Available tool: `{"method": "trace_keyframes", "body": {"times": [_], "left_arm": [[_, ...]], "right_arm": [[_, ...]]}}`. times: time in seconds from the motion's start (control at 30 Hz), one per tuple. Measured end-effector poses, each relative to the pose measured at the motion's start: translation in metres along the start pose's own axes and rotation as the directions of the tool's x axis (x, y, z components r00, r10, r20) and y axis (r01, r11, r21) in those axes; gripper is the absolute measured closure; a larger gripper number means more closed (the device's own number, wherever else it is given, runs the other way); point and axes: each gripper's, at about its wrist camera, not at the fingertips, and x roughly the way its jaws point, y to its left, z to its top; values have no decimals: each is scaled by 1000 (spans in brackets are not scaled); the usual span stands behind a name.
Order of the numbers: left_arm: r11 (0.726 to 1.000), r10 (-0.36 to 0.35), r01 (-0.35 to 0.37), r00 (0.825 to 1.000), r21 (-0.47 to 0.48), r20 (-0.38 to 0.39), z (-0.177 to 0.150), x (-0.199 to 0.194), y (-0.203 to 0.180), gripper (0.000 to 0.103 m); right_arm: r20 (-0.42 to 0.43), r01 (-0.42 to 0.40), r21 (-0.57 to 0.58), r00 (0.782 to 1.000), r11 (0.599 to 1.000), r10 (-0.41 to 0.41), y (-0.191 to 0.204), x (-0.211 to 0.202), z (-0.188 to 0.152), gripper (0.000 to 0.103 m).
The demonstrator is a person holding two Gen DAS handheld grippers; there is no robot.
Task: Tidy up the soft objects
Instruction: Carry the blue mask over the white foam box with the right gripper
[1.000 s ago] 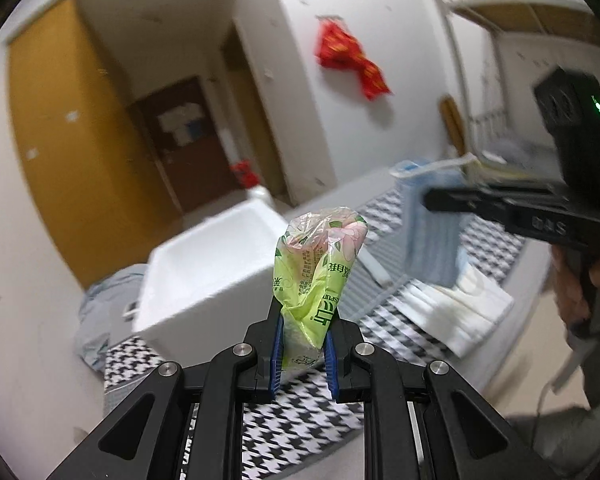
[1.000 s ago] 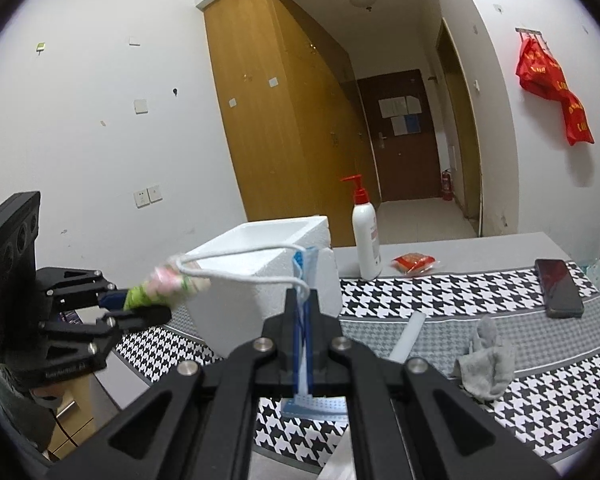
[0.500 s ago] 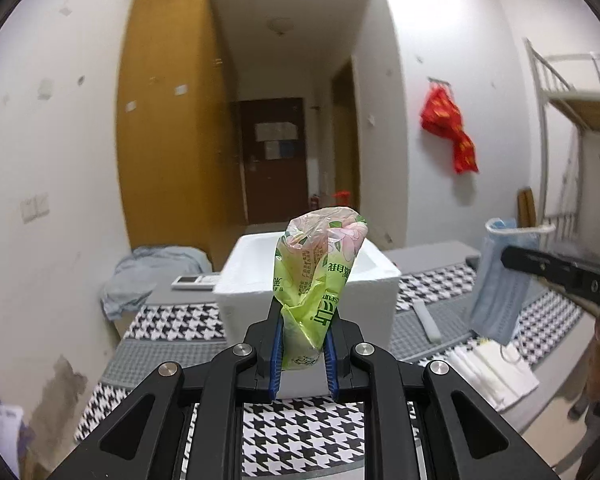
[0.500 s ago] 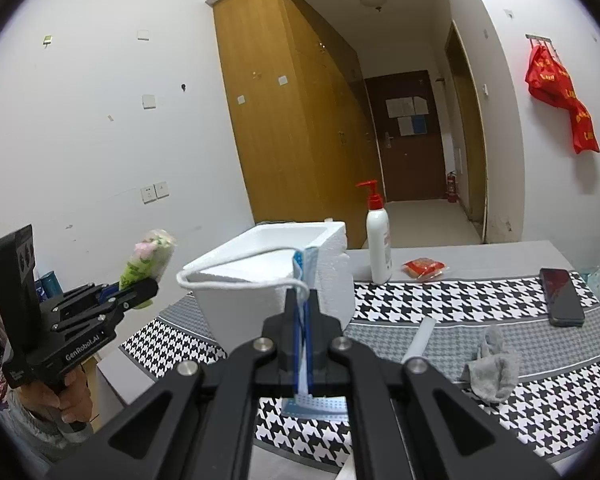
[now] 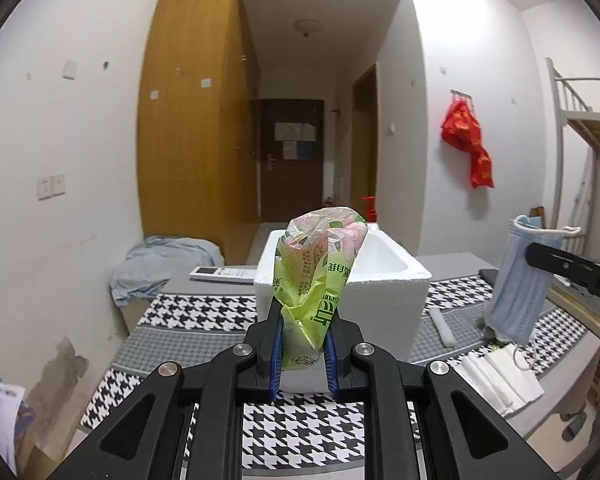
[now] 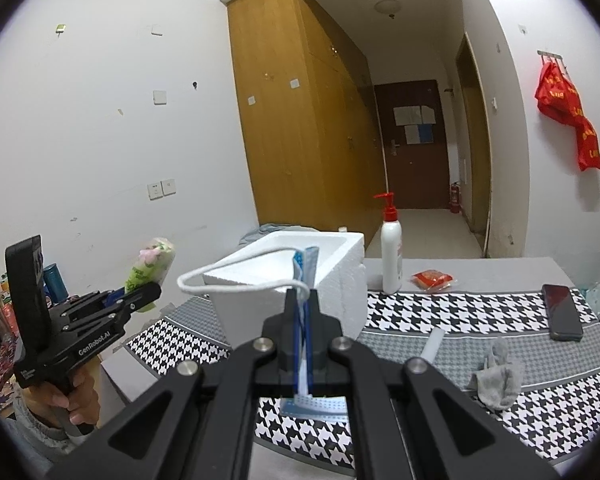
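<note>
Pinched between the blue-padded fingers [image 5: 277, 344] of the left gripper [image 5: 302, 354] is a green tissue pack [image 5: 314, 276], which is held upright above the near part of the desk [image 5: 204, 312], in front of the white foam box [image 5: 380, 292]. In the right wrist view the same pack [image 6: 152, 266] is seen raised to the left of the box [image 6: 340, 280], off the desk's left edge. A blue face mask [image 6: 305, 320] is clamped edge-on by the closed fingers of the right gripper [image 6: 304, 316], with its white ear loop [image 6: 236, 276] arched forward in the air; from the left wrist view the mask [image 5: 516, 284] is seen hanging over the right side of the desk. White folded masks [image 5: 496, 376] are laid just below it on the houndstooth cloth [image 6: 440, 312]. A crumpled grey sock [image 6: 496, 376] is seen on the cloth to the right, with a dark phone [image 6: 562, 312] beyond it. Farther back, a white pump bottle [image 6: 392, 256] with a red top is stood beside the box, and a small red packet [image 6: 432, 280] is placed near it.
</note>
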Motion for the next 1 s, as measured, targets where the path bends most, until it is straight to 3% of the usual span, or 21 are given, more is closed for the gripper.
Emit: {"method": "trace_keyframes", "body": {"times": [0.37,1.0], "left_arm": [[999,-7,6,1000,51,20,16,2,12,84],[994,103,-103,995,43,4,15,17,48,84]], "right_arm": [[10,6,-10,1000,1000,-6,16,15,13,99],[50,-35,-89,998,995,39,31,61,76,99]]}}
